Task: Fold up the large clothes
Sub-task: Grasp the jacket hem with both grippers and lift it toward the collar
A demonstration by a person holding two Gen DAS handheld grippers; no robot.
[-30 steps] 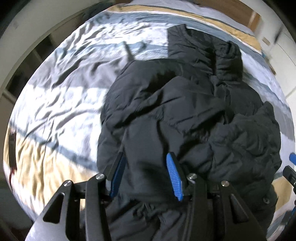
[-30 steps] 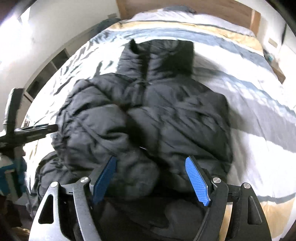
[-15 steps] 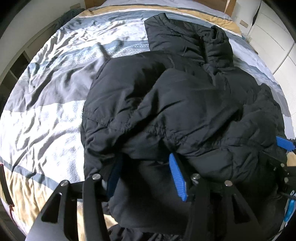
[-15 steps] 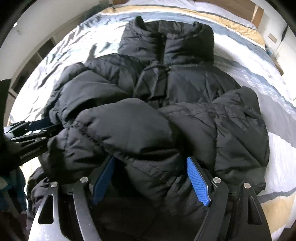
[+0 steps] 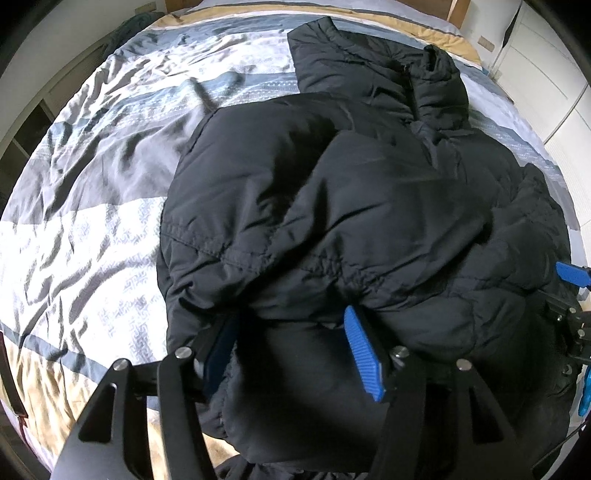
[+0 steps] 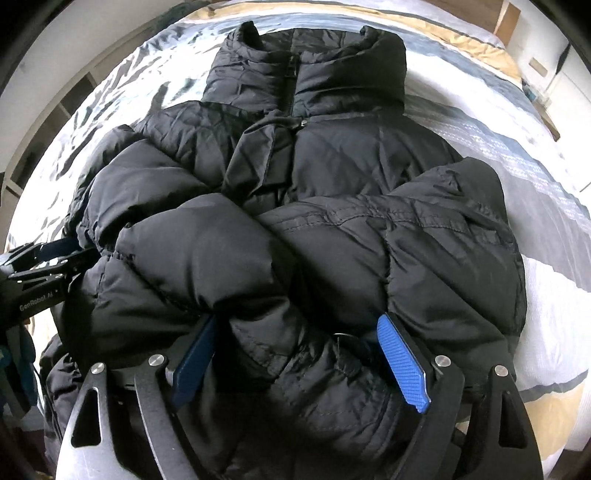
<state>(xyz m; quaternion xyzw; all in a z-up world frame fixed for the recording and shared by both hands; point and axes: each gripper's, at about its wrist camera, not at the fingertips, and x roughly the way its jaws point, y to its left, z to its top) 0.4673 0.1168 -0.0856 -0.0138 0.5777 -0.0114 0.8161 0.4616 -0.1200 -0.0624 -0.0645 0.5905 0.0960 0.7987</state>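
left gripper [image 5: 291, 354] is seen at the bottom of its frame, jaws apart, padded fabric bulging between the blue pads [image 5: 364, 356] without being pinched. right gripper [image 6: 301, 363] is likewise spread, a fold of fabric lying between its pads. black puffer jacket [image 6: 295, 229] is bunched across the centre of both frames, collar toward the top, on the striped bedspread [image 5: 92, 192]. a wooden headboard [image 6: 508, 14] is glimpsed at upper right.
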